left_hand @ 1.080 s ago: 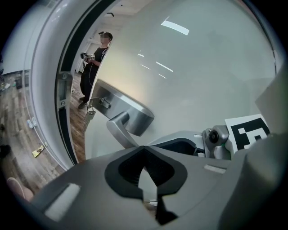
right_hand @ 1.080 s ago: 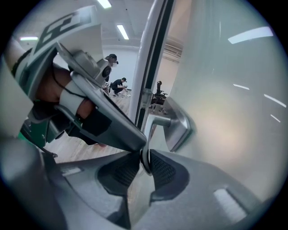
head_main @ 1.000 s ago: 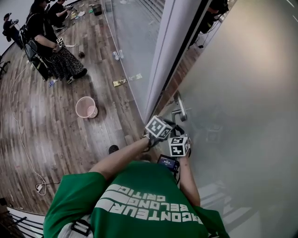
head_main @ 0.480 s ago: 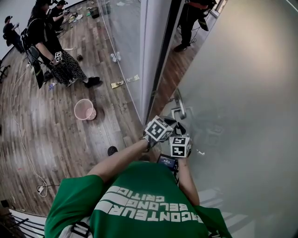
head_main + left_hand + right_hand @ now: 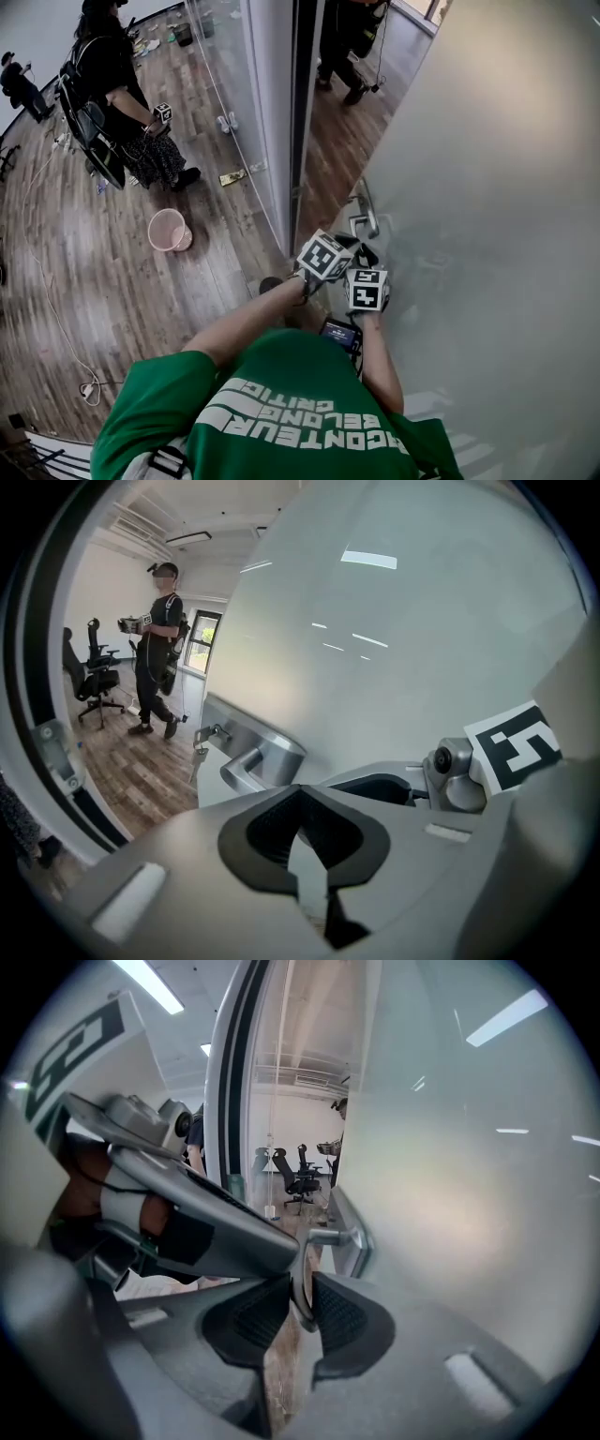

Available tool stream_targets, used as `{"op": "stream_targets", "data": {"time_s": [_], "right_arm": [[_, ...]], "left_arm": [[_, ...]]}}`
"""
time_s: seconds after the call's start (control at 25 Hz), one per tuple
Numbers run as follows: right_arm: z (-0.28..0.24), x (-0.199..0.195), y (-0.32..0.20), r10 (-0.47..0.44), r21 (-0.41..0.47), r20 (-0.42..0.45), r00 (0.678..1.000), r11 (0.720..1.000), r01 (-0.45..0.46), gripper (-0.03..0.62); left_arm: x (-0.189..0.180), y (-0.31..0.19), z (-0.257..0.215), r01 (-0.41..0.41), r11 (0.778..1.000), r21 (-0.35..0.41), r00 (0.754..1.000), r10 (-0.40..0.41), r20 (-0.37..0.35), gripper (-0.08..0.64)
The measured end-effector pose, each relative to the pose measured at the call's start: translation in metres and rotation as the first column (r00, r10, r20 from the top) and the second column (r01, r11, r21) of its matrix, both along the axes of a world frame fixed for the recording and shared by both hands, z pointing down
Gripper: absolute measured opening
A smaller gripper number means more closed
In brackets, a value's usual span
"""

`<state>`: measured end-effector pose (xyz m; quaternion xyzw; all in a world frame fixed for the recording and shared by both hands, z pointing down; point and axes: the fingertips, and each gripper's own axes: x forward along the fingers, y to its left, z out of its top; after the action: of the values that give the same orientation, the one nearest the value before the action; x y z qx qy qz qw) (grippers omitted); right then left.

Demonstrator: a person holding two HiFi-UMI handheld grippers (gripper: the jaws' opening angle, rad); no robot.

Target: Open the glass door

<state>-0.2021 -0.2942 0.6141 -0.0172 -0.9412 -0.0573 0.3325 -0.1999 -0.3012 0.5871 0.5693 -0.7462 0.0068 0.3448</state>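
My right gripper [image 5: 302, 1290] clamps the lever handle [image 5: 328, 1235]; left gripper [image 5: 305, 841] closed, empty (idle). Frosted glass door [image 5: 487, 187] partly ajar, gap at left; wider swing remains

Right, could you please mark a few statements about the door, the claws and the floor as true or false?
1. The right claw is shut on the door handle. True.
2. The left claw grips the door handle too. False: its jaws are together on nothing, and the handle lies ahead of them.
3. The glass door is clear. False: it is frosted.
4. A pink bin stands on the wooden floor. True.
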Motion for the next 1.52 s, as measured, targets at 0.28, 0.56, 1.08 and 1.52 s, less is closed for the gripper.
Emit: {"op": "stream_targets", "data": {"time_s": [0.28, 0.56, 1.08, 1.52], "right_arm": [[0.007, -0.011, -0.023, 0.035, -0.001, -0.001, 0.999, 0.999, -0.035, 0.066], [0.009, -0.004, -0.073, 0.115, 0.008, -0.023, 0.993, 0.993, -0.115, 0.069], [0.018, -0.004, -0.167, 0.246, 0.018, -0.028, 0.969, 0.969, -0.245, 0.070], [0.018, 0.022, -0.273, 0.412, 0.035, -0.024, 0.911, 0.911, -0.411, 0.072]], "left_arm": [[-0.010, -0.024, 0.007, -0.052, 0.999, -0.005, 0.999, 0.052, 0.012, 0.016], [-0.006, -0.074, 0.008, -0.143, 0.990, 0.010, 0.990, 0.143, -0.012, 0.017], [-0.006, -0.165, 0.015, -0.298, 0.954, 0.013, 0.954, 0.298, -0.039, 0.017], [0.022, -0.271, 0.018, -0.508, 0.861, 0.030, 0.860, 0.509, -0.043, 0.017]]}}
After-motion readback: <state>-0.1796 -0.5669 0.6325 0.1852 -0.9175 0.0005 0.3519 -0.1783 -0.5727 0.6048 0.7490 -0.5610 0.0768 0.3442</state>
